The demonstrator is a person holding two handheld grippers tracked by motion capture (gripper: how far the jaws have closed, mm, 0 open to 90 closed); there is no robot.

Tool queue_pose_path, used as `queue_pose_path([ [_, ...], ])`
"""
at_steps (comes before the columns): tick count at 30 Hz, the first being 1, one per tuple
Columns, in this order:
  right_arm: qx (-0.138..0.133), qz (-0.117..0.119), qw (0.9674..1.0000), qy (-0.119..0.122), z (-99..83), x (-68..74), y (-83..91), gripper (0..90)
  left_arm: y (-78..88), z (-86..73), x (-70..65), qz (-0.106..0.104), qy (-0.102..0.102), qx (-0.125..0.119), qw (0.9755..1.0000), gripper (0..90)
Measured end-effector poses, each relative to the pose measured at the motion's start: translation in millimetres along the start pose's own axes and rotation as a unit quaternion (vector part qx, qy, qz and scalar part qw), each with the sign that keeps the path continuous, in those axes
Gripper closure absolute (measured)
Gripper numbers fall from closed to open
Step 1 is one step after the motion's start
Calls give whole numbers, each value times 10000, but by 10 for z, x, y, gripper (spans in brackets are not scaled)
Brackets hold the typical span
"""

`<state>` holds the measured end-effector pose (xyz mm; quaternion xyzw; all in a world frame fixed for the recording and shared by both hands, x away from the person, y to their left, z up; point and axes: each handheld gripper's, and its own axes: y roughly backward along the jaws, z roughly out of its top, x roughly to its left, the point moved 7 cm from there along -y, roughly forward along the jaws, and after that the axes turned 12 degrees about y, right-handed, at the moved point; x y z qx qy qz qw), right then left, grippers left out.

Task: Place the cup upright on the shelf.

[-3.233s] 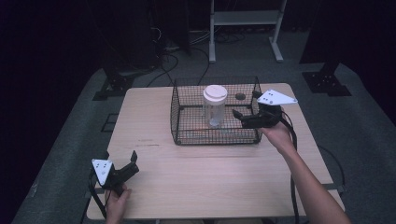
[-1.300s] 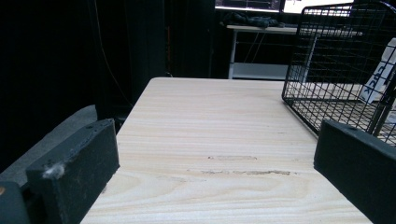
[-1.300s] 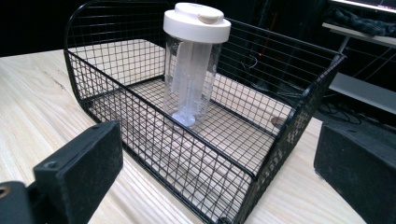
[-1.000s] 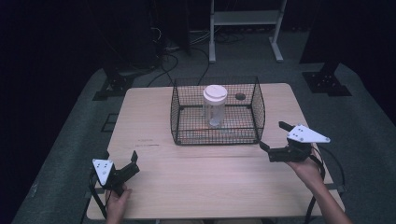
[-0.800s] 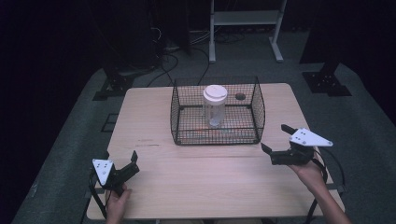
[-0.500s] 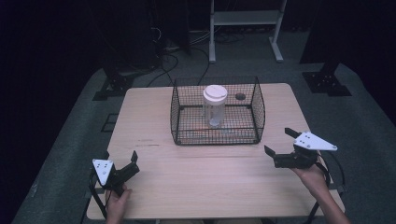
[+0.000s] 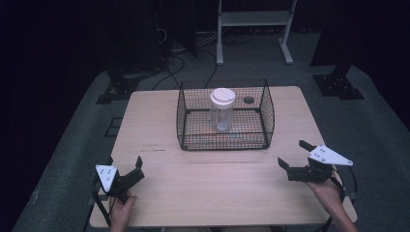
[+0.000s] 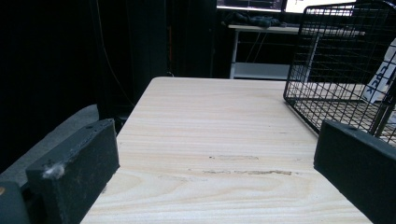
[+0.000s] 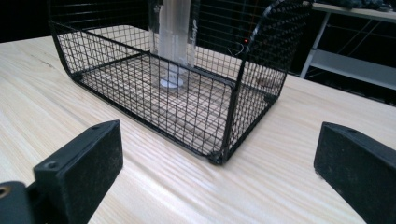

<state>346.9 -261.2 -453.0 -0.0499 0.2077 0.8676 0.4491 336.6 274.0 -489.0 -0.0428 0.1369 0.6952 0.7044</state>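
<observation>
Pale wood runs under everything: seen from the high view, the table [image 7: 217, 193] carries a black wire basket [image 7: 183, 121] toward its far side, and inside it a clear jar [image 7: 222, 118] with a white lid [image 7: 222, 95] stands upright. The right gripper [image 7: 294, 155] sits near the table's right edge, well apart from the basket, which lies ahead of it and off to its left; its jaws are spread wide with nothing between them, and the person's hand [image 7: 326, 193] holds it from behind. The left gripper [image 7: 137, 168] rests at the near left corner, jaws likewise parted and empty, with the basket far ahead and to its right. A small dark round thing [image 7: 249, 99] lies on the table just beyond the basket; what it is I cannot tell. From the left gripper view, the two black jaws stand wide apart over bare wood, and the basket [image 8: 327, 70] shows ahead on the right, apart from them. From the right gripper view, the jaws again stand released, one at each lower corner, and the basket's near corner [image 9: 219, 156] lies between and ahead of them, not touching. The jar [image 9: 173, 37] stands upright deeper inside the mesh, its base on the basket floor.
</observation>
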Motion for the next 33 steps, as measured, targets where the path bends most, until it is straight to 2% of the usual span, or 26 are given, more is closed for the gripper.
queue_pose_path([
  [7,73,-70,9998,-153,-163,-1,25,8,-2,1,4,27,10,-3,10000,0],
  [13,77,-80,9997,-209,-227,13,42,8,-1,1,4,27,10,-4,10000,0],
  [27,161,-66,9998,-31,-383,152,98,8,-3,1,7,59,14,0,10000,0],
  [33,-103,-168,9996,-193,-476,270,183,8,-3,1,7,65,13,-5,10000,0],
])
